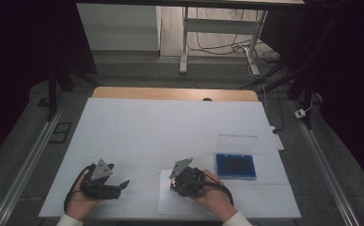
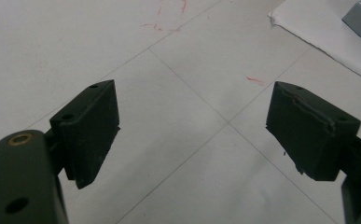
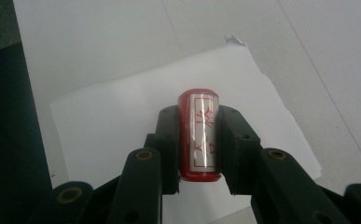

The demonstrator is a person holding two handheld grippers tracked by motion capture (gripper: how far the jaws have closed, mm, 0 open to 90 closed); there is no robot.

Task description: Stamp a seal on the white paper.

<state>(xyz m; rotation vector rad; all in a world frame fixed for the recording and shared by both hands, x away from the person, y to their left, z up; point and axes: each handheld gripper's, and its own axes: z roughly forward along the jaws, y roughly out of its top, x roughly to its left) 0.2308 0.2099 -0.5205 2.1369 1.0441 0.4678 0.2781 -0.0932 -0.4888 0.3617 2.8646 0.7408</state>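
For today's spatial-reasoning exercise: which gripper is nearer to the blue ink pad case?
Right. The right gripper sits just left of the blue ink pad case; the left gripper rests farther away, toward the table's left side.

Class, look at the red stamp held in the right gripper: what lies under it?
A loose white paper sheet lies under the stamp, on the white table cover. The right gripper hides whether stamp and sheet touch.

High view looks down over the table (image 1: pixel 123 122); both gripper views sit close, sharing the paper sheet (image 3: pixel 122 116).
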